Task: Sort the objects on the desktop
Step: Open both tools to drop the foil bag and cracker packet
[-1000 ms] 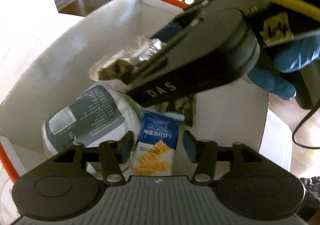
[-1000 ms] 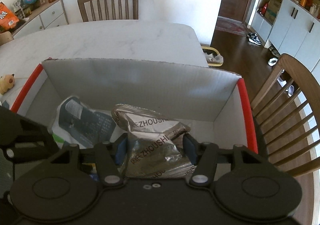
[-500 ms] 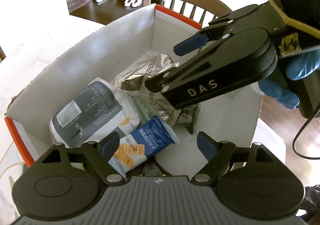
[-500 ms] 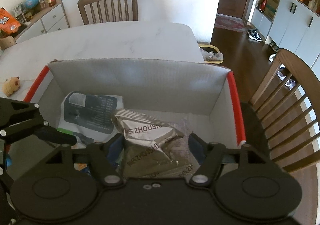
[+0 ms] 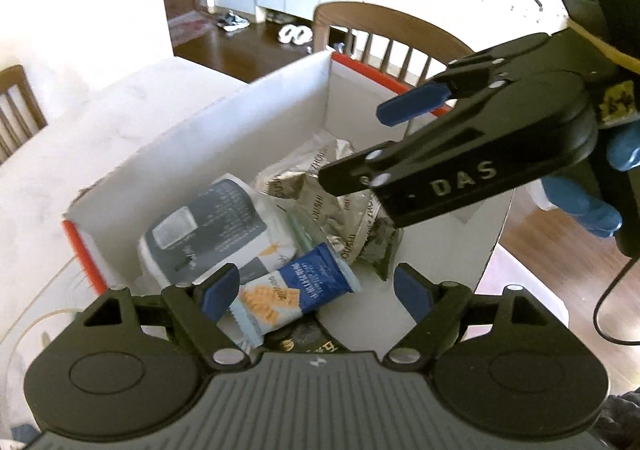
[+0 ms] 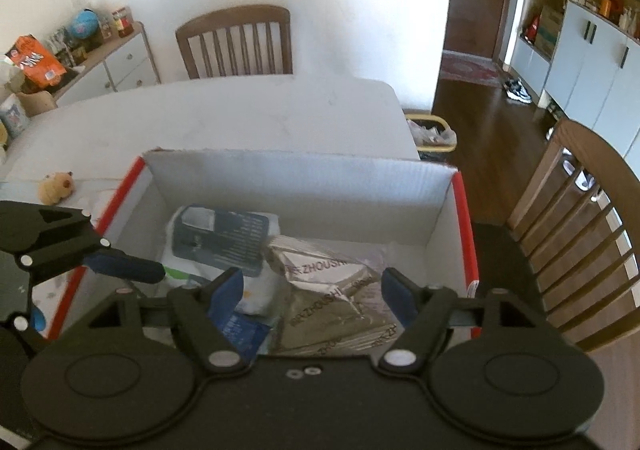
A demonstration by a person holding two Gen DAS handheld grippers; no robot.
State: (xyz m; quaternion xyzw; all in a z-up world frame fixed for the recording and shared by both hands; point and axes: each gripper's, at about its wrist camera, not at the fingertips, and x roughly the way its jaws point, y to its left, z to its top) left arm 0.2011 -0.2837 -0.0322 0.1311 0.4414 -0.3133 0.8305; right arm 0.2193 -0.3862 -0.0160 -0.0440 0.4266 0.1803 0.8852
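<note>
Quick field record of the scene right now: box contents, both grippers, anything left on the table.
box: open, white inside, red edges, on table
contents: silver bag; white-and-grey pouch; blue cracker pack
left gripper: open, empty, above cracker pack, jaws have just been opening
right gripper: open, empty, above silver bag, jaws have just been opening
still on table: plush toy, left of box

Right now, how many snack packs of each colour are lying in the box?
White and dark grey bag: 1
Silver foil bag: 1
Blue cracker pack: 1
Total: 3 clearly seen in the cardboard box; something dark under the blue pack cannot be made out.
</note>
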